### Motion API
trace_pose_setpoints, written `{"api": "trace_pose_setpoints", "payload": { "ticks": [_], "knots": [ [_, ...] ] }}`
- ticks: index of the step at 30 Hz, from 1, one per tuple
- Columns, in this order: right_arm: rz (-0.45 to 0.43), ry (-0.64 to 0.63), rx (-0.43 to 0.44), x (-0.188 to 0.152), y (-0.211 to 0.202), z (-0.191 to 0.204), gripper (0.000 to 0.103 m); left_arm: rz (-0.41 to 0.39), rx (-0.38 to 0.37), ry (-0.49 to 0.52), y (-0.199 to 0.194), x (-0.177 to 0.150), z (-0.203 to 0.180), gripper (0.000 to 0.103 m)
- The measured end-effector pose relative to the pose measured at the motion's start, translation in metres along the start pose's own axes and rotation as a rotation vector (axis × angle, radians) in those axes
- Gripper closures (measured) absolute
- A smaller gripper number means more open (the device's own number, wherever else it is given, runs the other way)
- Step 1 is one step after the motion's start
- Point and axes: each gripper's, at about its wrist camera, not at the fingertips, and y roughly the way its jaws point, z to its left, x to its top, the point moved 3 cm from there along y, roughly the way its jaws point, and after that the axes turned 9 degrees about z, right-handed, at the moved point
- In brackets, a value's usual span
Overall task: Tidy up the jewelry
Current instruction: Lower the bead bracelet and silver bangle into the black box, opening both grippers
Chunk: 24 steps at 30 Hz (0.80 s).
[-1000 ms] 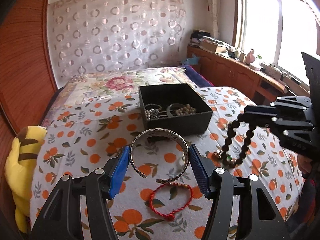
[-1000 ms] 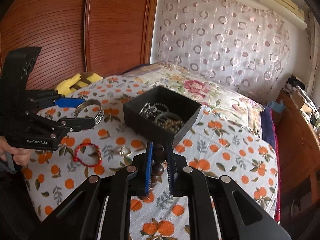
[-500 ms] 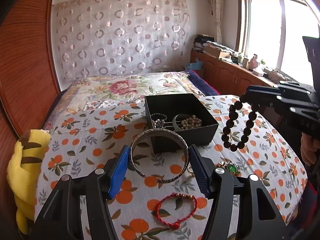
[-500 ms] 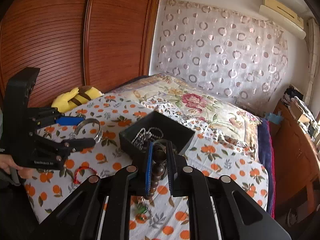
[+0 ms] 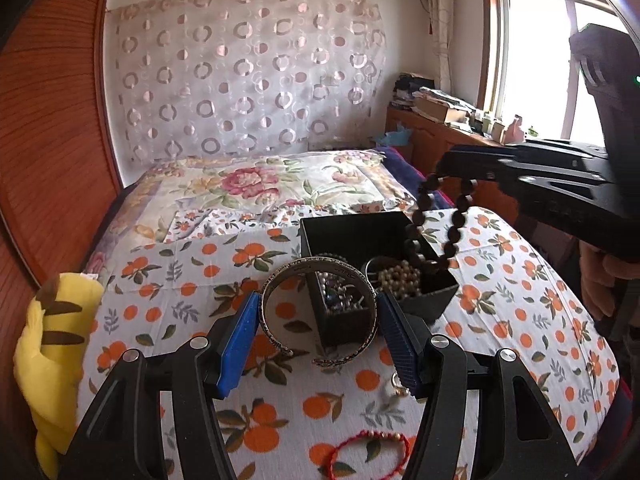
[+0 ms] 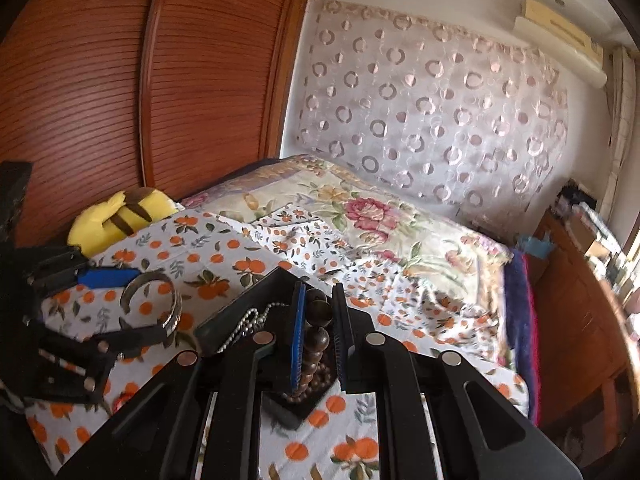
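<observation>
We hold two pieces at once over the bed (image 5: 520,296). The left gripper (image 5: 318,332) has its jaws closed on a silver bangle (image 5: 318,312), gripping it across its width by the two blue pads, the ring facing us with its gap at about 6 o'clock. The right gripper (image 6: 318,336) has its jaws pinching a dark bead bracelet (image 6: 318,344) by one or two beads at the top, and the loop hangs free below it.

Seen from the left wrist, the black box (image 5: 380,272) lies just behind the bangle at 12 to 1 o'clock, already carrying a pale bead string and some chain. The dark loop dangles over the box's 3 o'clock side, its lowest beads close to the rim. A red cord bracelet (image 5: 370,450) waits on the bedspread at 6 o'clock.

The risks, as we judge them: the hanging loop may swing and catch the box wall, so a release drapes it over the rim or drops it outside. The bangle is smooth metal gripped at two narrow spots; it may twist or slip out. The grippers also sit close together over the box and could knock each other or shove it on the soft bedding.
</observation>
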Motion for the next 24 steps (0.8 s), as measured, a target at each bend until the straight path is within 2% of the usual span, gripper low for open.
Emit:
{"api": "trace_pose_setpoints", "payload": {
  "ticks": [9,10,11,24],
  "knots": [
    [0.043,0.107,0.033,0.001,0.032,-0.013,0.086,0.015,-0.001,0.007,0.018,0.012,-0.005,0.045],
    [0.039,0.12,0.037,0.0,0.032,-0.015,0.079,0.018,-0.001,0.008,0.02,0.014,-0.006,0.046],
    [0.036,0.127,0.039,-0.001,0.031,-0.017,0.077,0.019,0.001,0.009,0.022,0.016,-0.007,0.046],
    [0.047,0.167,0.042,-0.04,0.012,-0.039,0.075,0.046,0.011,0.055,0.054,0.046,-0.031,0.045]
  ]
}}
